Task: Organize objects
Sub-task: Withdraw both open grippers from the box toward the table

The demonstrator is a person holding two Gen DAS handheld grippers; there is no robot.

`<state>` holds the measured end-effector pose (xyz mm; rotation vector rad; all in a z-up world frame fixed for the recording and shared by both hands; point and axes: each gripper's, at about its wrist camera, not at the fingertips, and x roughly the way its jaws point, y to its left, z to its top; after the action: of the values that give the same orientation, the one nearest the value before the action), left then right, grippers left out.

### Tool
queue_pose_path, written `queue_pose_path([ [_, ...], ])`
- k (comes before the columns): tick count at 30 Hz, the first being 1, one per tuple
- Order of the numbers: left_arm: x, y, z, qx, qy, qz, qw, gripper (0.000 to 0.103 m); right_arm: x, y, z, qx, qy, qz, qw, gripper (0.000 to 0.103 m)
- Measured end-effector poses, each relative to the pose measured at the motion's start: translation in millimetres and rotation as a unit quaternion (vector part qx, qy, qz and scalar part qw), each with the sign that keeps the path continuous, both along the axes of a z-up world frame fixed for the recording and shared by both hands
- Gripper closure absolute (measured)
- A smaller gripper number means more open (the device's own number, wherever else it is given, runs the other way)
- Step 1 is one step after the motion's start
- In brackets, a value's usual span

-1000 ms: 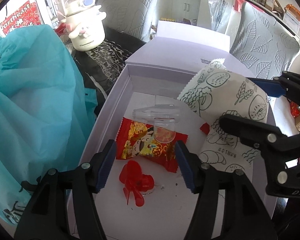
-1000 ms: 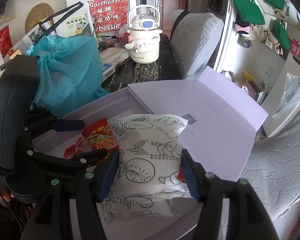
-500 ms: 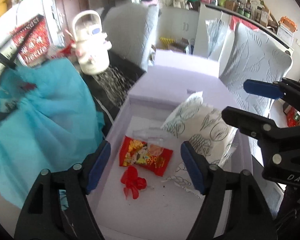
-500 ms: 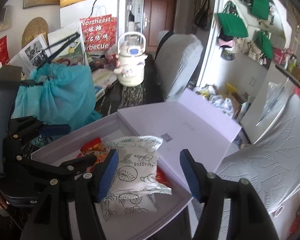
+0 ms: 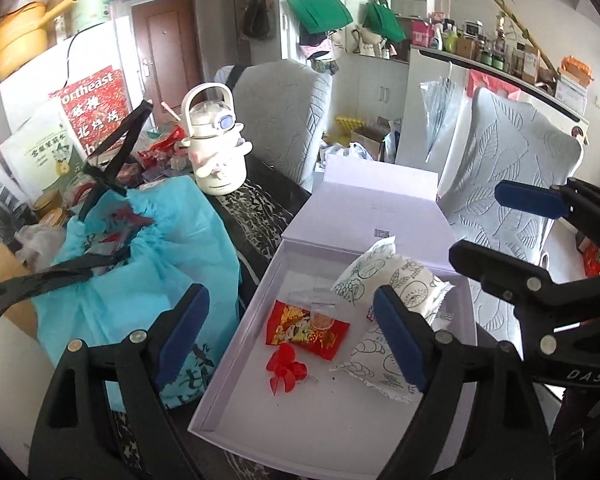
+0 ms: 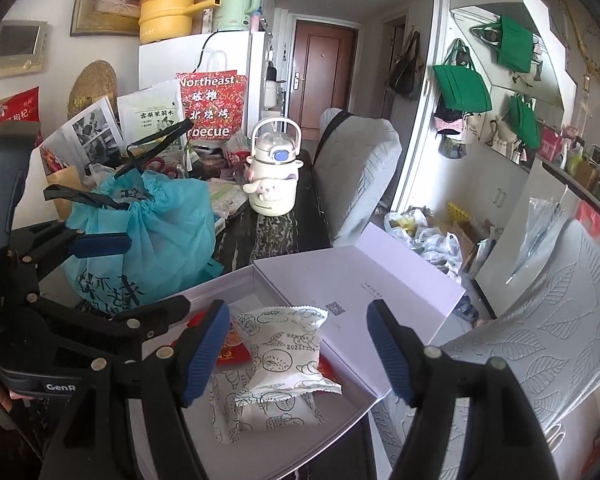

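An open lavender box (image 5: 242,320) holds a red snack packet (image 5: 306,330), a red plastic flower (image 5: 286,372), a clear plastic piece (image 5: 314,300) and two white printed snack bags (image 5: 396,280). My left gripper (image 5: 292,340) hangs above the box, its jaws opening with nothing between them. In the right wrist view the upper white bag (image 6: 288,344) lies on the other bag (image 6: 268,412) in the box (image 6: 364,280). My right gripper (image 6: 298,352) hovers over it, jaws opening, pads clear of the bag. Each gripper shows in the other's view, the right (image 5: 512,232) and the left (image 6: 132,276).
A teal drawstring bag (image 5: 140,272) stands close on the box's left. A white character bottle (image 5: 218,160) sits behind on the dark table. Grey leaf-patterned chairs (image 5: 512,184) stand right of the box and behind it. Cluttered packets and a red paper bag (image 6: 212,104) fill the far table.
Both grippers rose and drew back from the box while their jaws widened. The right one let go of the white snack bag, which now lies in the box.
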<state>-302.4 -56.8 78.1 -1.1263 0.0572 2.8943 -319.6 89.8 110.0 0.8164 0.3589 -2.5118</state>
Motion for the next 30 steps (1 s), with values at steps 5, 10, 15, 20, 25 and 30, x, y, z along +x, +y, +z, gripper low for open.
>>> queue_pose_path([
  [5, 15.3, -0.2, 0.1, 0.004, -0.006, 0.014, 0.9999, 0.019, 16.7, 7.3, 4.9, -0.016, -0.001, 0.002, 1.0, 0.031],
  [10, 43.3, 1.8, 3.6, 0.013, -0.005, 0.021, 0.9997, 0.019, 46.8, 15.9, 10.1, -0.014, 0.004, 0.0, 1.0, 0.031],
  [15, 71.5, 5.3, 10.3, 0.007, -0.002, 0.026, 0.9996, 0.018, 74.9, 20.4, 13.7, -0.009, 0.006, 0.008, 1.0, 0.031],
  [20, 102.9, 5.1, 18.3, 0.002, -0.001, 0.041, 0.9991, 0.015, 97.9, 23.8, 14.9, -0.011, 0.001, 0.014, 1.0, 0.031],
  [25, 129.6, 4.3, 25.1, -0.006, 0.002, 0.054, 0.9985, 0.012, 117.2, 26.9, 13.1, -0.017, -0.007, 0.019, 1.0, 0.031],
  [30, 155.6, 2.9, 22.1, -0.015, 0.001, 0.069, 0.9975, 0.01, 139.1, 30.6, 9.5, -0.019, -0.01, 0.02, 1.0, 0.03],
])
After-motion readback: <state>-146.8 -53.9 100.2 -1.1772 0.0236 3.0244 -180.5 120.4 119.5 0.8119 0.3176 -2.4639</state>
